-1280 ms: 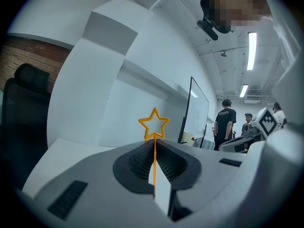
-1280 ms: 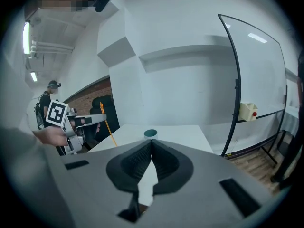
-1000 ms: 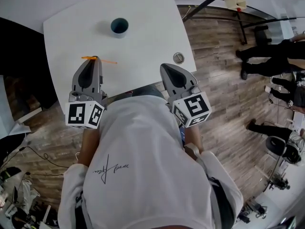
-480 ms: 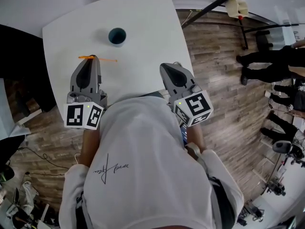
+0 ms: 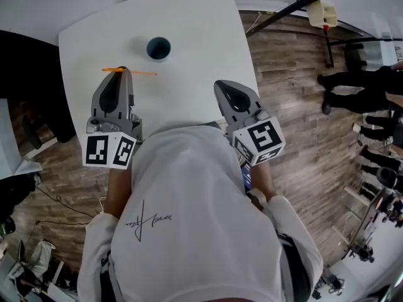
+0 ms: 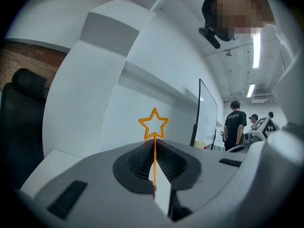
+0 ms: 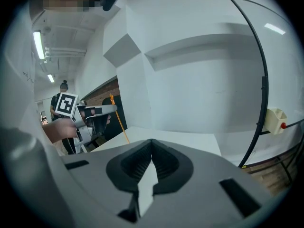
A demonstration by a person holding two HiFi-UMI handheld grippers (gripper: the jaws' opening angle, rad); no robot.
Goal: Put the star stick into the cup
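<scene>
The orange star stick point(image 5: 140, 73) lies crosswise at the tip of my left gripper point(image 5: 121, 70), which is shut on it. In the left gripper view the stick point(image 6: 154, 161) stands upright between the pressed pads of that gripper point(image 6: 154, 145), its star point(image 6: 154, 123) above them. The dark teal cup point(image 5: 158, 48) stands upright on the white table point(image 5: 201, 30), a little beyond and to the right of the stick. My right gripper point(image 5: 222, 84) hovers at the table's near right edge, shut and empty point(image 7: 151, 145). The right gripper view shows the left gripper point(image 7: 93, 112) holding the stick point(image 7: 121, 126).
Wooden floor point(image 5: 296, 106) lies to the right of the table, with people point(image 5: 359, 83) standing there. A black curved pole point(image 7: 262, 87) with a cream box point(image 7: 276, 118) rises at the right. A dark chair point(image 6: 19, 113) stands left of the table.
My left gripper has carried the star stick farther over the table, closer to the cup. The right gripper has edged forward and now covers a small round metal piece near the table edge.
</scene>
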